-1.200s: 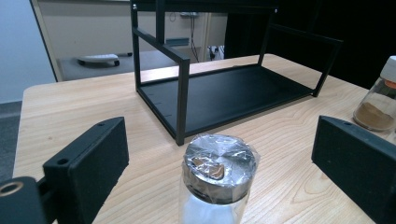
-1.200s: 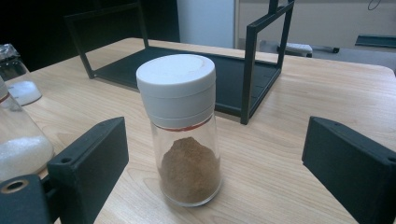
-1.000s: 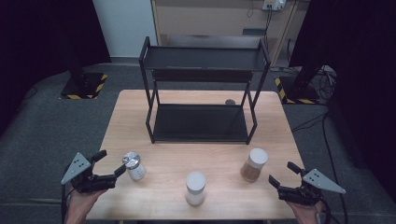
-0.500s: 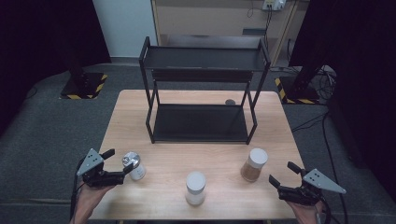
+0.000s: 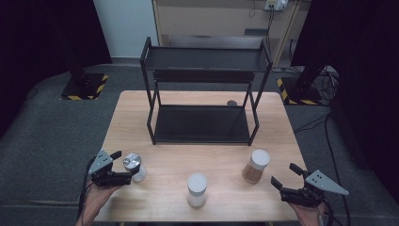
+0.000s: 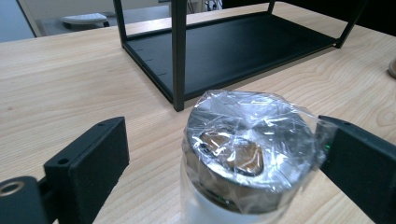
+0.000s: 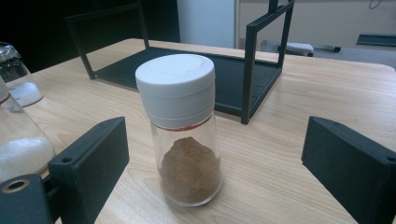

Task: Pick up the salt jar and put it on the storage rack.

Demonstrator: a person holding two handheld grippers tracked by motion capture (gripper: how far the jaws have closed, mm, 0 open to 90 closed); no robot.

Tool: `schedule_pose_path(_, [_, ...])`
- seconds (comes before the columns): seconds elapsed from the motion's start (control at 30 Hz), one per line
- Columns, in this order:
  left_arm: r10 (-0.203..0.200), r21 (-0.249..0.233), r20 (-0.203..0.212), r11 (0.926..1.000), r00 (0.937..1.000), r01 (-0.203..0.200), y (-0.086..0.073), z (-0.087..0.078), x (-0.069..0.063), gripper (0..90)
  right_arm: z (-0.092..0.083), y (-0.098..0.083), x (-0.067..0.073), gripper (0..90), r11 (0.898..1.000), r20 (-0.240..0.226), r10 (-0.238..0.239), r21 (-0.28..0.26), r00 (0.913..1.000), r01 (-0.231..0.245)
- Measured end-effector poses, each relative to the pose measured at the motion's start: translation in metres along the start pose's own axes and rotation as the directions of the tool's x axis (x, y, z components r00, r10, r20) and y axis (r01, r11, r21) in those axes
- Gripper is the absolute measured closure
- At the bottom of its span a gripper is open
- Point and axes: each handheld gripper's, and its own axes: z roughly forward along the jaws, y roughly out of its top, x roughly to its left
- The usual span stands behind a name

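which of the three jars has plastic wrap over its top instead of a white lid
The left jar, sitting between the jaws of the left gripper. Its top is covered in crinkled clear wrap; the middle jar and the brown-powder jar have white lids.

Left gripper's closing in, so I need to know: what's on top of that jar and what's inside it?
Crinkled clear film covers the jar top, over a metal cap. White contents show low in the glass; how full it is stays hidden. Left gripper jaws straddle it, open.
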Motion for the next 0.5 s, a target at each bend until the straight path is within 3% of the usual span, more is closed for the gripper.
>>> schedule_pose_path(0.5, [0.008, -0.004, 0.014, 1.0000, 0.9999, -0.008, -0.0069, 0.0110, -0.0007, 9.8, 0.0001, -0.0002, -0.0002, 7.8, 1.000, -0.001, -0.001, -0.001, 1.0000, 0.001])
